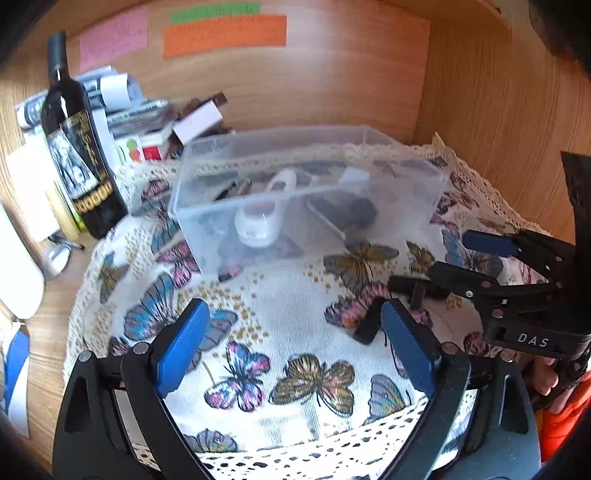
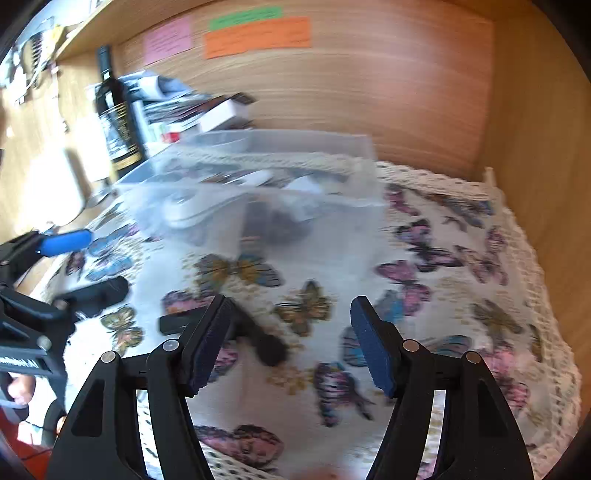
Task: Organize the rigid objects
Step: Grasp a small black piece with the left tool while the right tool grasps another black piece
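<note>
A clear plastic bin (image 1: pixel 406 184) stands on the butterfly cloth (image 1: pixel 288 332) and holds a white watch-like item (image 1: pixel 258 221) and dark objects. It also shows in the right wrist view (image 2: pixel 354 206), blurred. A black angular object (image 1: pixel 404 291) lies on the cloth in front of the bin; it shows in the right wrist view (image 2: pixel 266 343) just ahead of that gripper's left finger. My left gripper (image 1: pixel 291 347) is open and empty over the cloth. My right gripper (image 2: pixel 288 339) is open and empty; it also shows in the left wrist view (image 1: pixel 458 258).
A dark wine bottle (image 1: pixel 77 147) stands left of the bin, with stacked boxes and papers (image 1: pixel 155 114) behind it. Wooden walls (image 1: pixel 498 129) close the back and right. Coloured notes (image 1: pixel 225 33) hang on the back wall.
</note>
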Tool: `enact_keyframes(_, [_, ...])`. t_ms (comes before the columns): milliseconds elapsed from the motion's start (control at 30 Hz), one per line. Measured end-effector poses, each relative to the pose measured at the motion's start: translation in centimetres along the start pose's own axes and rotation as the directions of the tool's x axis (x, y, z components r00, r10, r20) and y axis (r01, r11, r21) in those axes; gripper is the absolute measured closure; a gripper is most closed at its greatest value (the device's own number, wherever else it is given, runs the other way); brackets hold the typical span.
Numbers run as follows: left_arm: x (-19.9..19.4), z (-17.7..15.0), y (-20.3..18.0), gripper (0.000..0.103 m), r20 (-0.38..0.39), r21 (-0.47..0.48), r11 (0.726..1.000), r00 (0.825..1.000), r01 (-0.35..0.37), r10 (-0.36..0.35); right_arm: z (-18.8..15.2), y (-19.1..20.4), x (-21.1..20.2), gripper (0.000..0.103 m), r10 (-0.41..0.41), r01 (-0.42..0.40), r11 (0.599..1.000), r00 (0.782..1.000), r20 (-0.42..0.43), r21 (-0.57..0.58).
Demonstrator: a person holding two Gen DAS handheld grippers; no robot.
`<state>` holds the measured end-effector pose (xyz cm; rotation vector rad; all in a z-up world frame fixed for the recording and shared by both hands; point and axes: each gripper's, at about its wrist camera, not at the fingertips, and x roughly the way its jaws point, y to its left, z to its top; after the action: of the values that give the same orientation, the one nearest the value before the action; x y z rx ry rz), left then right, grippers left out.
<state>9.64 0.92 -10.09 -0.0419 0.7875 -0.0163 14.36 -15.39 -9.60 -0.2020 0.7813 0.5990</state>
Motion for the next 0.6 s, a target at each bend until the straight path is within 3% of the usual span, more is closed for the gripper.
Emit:
enact_keyframes(200, [0.9,-1.5,-0.1,0.009,-0.052,0.021,1.0,0.999,0.015,-0.014,0.0,1.2,2.2,0.044,0.023,-0.026,0.998,0.998,-0.066,-0.05])
enact_keyframes(333, [1.3,-1.8,-1.0,0.014,-0.066,0.063,0.998,0.998,0.027,-0.023,-0.1,1.2,3.0,0.069,0.041,-0.047,0.997,0.993,-0.111,-0.057])
enact_keyframes(400, [1.5,-1.6,-1.6,0.017,-0.07,0.08,0.996,0.997,0.04,-0.034,-0.1,1.4,2.8,0.071,0.034,-0.04,0.997,0.994,-0.1,-0.066])
enact_keyframes(433, [1.7,-1.5,-1.9,0.018,-0.074,0.087,0.995,0.996,0.05,-0.044,-0.2,1.4,2.5,0.079,0.031,-0.038,0.997,0.995,-0.092,-0.068])
enact_keyframes(600, [3.0,-0.8,-3.0,0.026,-0.115,0.102,0.989,0.989,0.103,-0.091,-0.1,0.6,1.5,0.08,0.013,-0.014,1.0,0.999,-0.047,-0.027])
